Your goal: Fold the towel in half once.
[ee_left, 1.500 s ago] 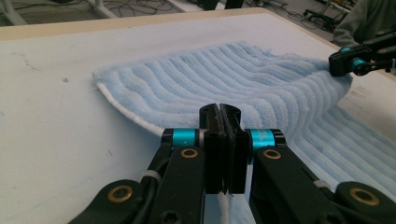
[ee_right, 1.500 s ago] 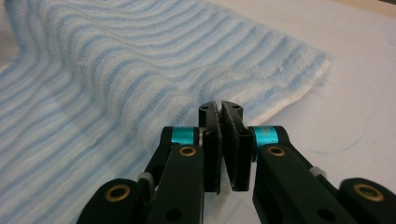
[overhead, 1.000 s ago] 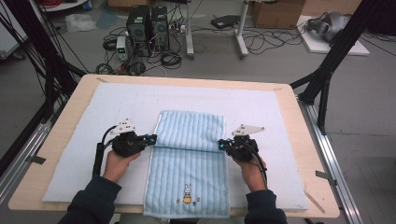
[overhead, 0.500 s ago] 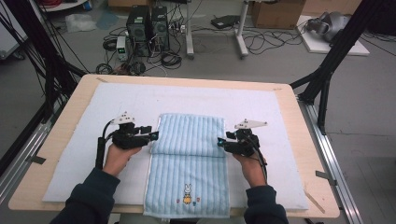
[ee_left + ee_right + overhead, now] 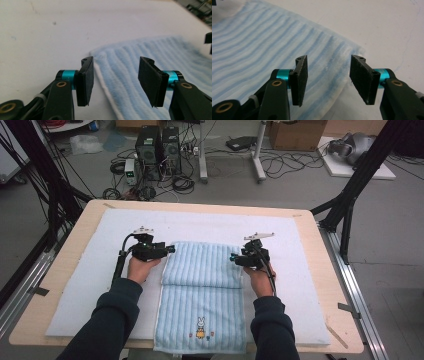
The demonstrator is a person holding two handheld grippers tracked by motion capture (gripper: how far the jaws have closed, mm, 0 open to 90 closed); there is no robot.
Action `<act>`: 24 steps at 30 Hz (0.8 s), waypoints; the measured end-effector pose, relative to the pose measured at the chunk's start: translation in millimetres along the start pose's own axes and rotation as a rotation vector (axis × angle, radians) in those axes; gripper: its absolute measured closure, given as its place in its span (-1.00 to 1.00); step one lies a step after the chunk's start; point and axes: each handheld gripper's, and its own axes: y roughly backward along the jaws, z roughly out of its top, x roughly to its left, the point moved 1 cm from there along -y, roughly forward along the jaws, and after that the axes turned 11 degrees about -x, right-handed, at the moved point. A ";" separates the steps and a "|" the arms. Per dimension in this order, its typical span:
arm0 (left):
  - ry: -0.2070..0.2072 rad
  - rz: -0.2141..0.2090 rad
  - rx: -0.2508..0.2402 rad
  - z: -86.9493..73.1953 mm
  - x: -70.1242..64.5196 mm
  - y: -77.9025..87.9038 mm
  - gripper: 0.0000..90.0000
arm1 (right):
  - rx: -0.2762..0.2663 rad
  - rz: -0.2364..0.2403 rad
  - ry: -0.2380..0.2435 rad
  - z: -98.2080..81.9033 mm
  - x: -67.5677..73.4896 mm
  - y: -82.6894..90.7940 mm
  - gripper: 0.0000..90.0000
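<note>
A light blue striped towel (image 5: 202,305) lies on the white mat, its far part folded back over itself; a small rabbit picture (image 5: 201,324) marks the near end. My left gripper (image 5: 170,249) hovers at the folded layer's left edge, and its jaws have just been opening. In the left gripper view it (image 5: 115,80) is open, with the towel's white-hemmed edge (image 5: 150,50) below the gap. My right gripper (image 5: 232,257) is at the right edge, its jaws also just opened. In the right gripper view it (image 5: 327,77) stands open above the towel's corner (image 5: 257,45), gripping nothing.
The white mat (image 5: 90,270) covers most of the wooden table (image 5: 330,285). Black frame legs (image 5: 350,195) stand at the table's far corners. Computer cases (image 5: 160,145) and cables lie on the floor beyond the table.
Both grippers went from shut to open, letting go of the towel's folded layer. Both hands moved away from the person along the towel's side edges.
</note>
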 end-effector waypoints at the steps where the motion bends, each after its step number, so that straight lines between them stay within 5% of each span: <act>1: -0.003 0.003 0.011 -1.5 0.0 -3.5 0.08 | -0.001 -0.010 0.006 -0.1 -0.8 -3.2 0.14; 7: -0.074 0.004 0.064 -7.2 -9.0 -14.6 0.31 | 0.059 -0.011 0.013 -7.7 -4.1 -16.8 0.33; 9: -0.100 -0.010 0.090 -7.5 -9.4 -13.2 0.73 | 0.070 -0.018 0.025 -8.6 -3.2 -18.5 0.44; 11: -0.082 -0.016 0.085 -7.8 -10.6 -13.4 0.90 | 0.079 -0.020 0.055 -8.0 -1.3 -18.4 0.75; 15: -0.048 -0.036 0.062 -4.5 -8.7 -9.8 0.92 | 0.091 -0.017 0.083 -7.1 -0.5 -17.6 0.93; 19: -0.009 -0.072 -0.002 5.3 -8.3 1.2 0.92 | 0.045 0.015 0.046 -4.5 -3.8 -11.2 0.93; 24: -0.021 -0.110 -0.009 12.9 -11.4 17.8 0.92 | -0.013 0.077 0.023 0.3 -7.0 5.8 0.93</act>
